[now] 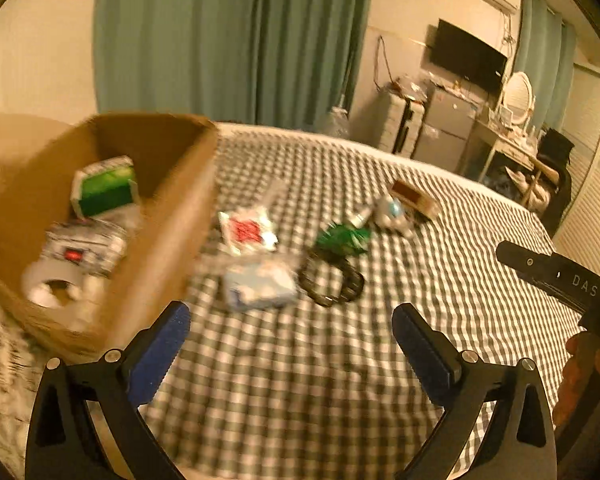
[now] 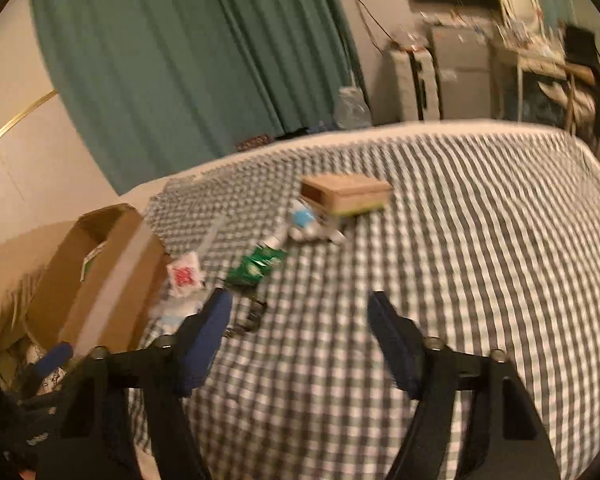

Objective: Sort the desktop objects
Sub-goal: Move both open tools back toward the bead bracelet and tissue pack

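Note:
Loose items lie on a checked cloth [image 1: 300, 380]: a white packet with red print [image 1: 247, 232], a pale blue packet [image 1: 260, 286], a black wire clip [image 1: 332, 280], a green packet [image 1: 342, 236], a small white and blue bottle [image 1: 388, 210] and a small brown box [image 1: 414, 198]. My left gripper [image 1: 292, 328] stands open over bare cloth, short of the blue packet, holding nothing. My right gripper [image 2: 300, 312] is open too, with only cloth between its fingers. The green packet [image 2: 256, 266] and the small brown box [image 2: 348, 194] lie beyond it. Both views are blurred.
An open cardboard box [image 1: 172, 216] stands at the left, holding a green and white carton [image 1: 106, 188], a patterned pack [image 1: 86, 248] and a tape roll [image 1: 54, 284]. A hand on a black tool [image 1: 556, 274] enters from the right. Green curtains and furniture stand behind.

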Action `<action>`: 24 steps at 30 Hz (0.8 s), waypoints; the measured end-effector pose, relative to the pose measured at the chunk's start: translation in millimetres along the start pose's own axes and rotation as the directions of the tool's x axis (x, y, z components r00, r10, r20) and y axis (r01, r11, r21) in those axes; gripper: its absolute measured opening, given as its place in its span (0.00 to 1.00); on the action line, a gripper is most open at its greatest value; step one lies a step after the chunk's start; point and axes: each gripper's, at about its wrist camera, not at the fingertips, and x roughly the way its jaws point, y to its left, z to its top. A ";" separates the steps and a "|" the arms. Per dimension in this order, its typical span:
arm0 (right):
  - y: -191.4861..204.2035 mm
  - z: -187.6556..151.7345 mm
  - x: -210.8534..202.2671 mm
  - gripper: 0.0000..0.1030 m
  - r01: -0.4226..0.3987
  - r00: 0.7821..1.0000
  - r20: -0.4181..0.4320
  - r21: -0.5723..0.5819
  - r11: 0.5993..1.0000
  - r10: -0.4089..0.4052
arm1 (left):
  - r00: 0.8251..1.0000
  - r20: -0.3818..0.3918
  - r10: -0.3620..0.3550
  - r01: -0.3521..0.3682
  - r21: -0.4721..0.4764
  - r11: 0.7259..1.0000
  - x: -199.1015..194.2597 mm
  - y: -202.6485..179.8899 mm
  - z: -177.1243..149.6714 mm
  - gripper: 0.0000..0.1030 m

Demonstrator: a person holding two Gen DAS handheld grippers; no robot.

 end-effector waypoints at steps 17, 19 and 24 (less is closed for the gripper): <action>-2.0 -10.4 80.8 0.48 -0.055 0.991 -0.124 -0.088 0.995 0.044 | 0.989 -0.142 -0.046 0.040 -0.049 0.998 140.4 -25.5 -10.8 0.67; 0.9 -11.6 88.6 0.48 -0.053 0.990 -0.137 -0.099 0.994 0.039 | 0.985 -0.157 -0.063 0.050 -0.091 0.995 150.4 -16.2 -10.6 0.57; 13.6 -16.6 111.5 0.48 -0.068 0.983 -0.178 -0.124 0.990 0.045 | 0.986 -0.131 -0.107 0.080 -0.197 0.977 152.5 12.7 -9.9 0.10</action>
